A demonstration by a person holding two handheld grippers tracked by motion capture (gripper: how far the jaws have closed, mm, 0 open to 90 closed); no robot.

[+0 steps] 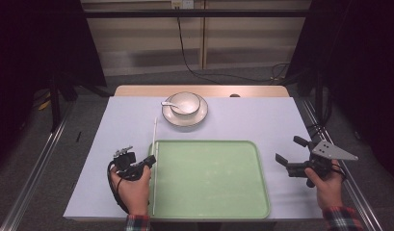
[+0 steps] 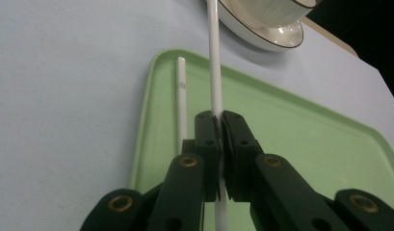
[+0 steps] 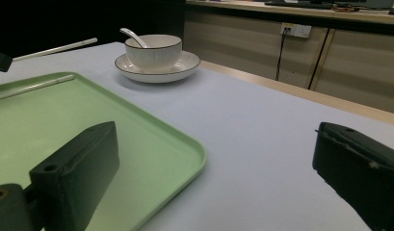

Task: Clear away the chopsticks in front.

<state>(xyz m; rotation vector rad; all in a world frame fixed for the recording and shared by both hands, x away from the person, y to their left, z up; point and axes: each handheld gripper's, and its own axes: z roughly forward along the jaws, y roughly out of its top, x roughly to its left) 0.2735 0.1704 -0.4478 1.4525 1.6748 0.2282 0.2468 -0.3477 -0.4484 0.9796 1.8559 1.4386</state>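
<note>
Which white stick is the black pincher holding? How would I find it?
Start at the big green tray in the middle of the table. Along its left edge is the left gripper, shut on a long thin white chopstick that points toward the bowl on its saucer. Its twin, the other chopstick, lies flat inside the tray; the held one is pinched between the black jaws, above the tray.

Pale green tray [image 1: 209,202], two white chopsticks [image 2: 215,72], cream bowl [image 3: 153,50] and plate [image 3: 185,65] with dark rims, white spoon [image 3: 132,34], lavender-grey table cover [image 1: 262,120], black grippers
</note>
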